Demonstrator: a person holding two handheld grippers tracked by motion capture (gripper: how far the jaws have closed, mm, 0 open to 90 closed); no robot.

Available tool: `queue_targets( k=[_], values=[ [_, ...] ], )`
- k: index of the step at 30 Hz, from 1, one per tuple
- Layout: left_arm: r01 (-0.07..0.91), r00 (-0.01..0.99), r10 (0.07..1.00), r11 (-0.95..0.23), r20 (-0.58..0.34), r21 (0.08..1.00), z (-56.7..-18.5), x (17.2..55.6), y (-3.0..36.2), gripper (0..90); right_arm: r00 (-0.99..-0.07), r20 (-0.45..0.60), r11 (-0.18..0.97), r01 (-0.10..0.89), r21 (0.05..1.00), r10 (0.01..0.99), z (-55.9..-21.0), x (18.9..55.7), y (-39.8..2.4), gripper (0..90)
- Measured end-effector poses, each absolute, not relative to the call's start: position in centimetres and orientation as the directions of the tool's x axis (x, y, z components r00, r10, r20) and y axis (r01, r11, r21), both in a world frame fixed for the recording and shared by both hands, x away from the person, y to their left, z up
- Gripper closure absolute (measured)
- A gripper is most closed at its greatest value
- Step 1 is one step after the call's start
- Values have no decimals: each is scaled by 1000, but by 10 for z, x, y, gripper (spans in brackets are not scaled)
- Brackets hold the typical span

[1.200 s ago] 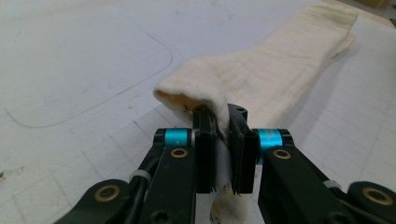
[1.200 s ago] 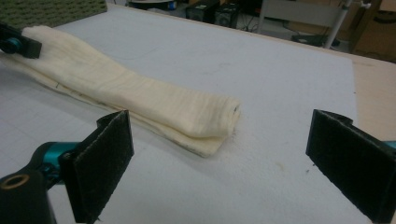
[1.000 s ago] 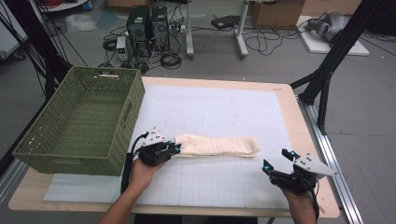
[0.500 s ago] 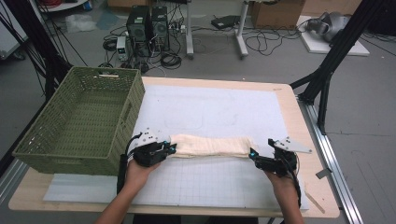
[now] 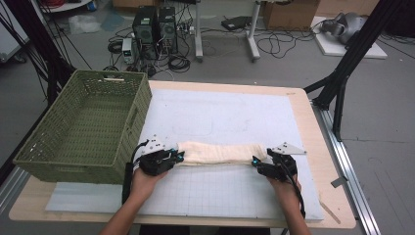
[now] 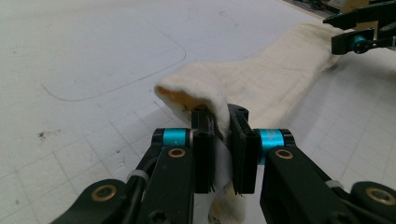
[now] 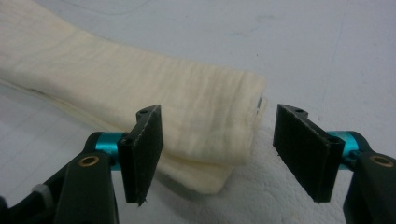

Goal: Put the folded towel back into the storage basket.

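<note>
Two grippers at the ends of one folded cream towel [image 5: 222,152].
From the high view, we see the towel lying across the white mat [image 5: 235,117] beside the green basket [image 5: 83,125], the left gripper [image 5: 177,156] at one end, the right gripper [image 5: 256,162] at the other. In the left gripper view, we see its jaws clenched on a pinched-up fold. In the right gripper view, we see its jaws, just closing, straddling the towel's end without pressing it.
</note>
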State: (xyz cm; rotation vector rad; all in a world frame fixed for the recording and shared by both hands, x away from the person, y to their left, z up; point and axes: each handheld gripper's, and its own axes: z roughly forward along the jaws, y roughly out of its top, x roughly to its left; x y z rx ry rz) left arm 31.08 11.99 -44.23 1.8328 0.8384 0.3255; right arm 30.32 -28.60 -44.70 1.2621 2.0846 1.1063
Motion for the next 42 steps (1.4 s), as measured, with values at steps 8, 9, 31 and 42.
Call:
queue_targets(
  k=[8, 9, 31, 42],
  values=[
    [391, 719, 679, -216, -150, 894, -443, 310, 119, 806, -491, -31, 330, 537, 776, 871, -451, 302, -278, 490],
    [392, 718, 679, -217, -150, 894, -444, 310, 119, 805, -489, -16, 320, 545, 775, 872, -451, 302, -278, 507],
    [382, 721, 679, -223, -138, 897, -444, 309, 121, 803, -524, 94, 270, 575, 773, 847, -450, 301, -281, 809],
    [348, 733, 667, -199, -134, 916, -440, 306, 122, 803, -562, 36, 277, 461, 843, 826, -431, 290, -292, 808]
  ],
)
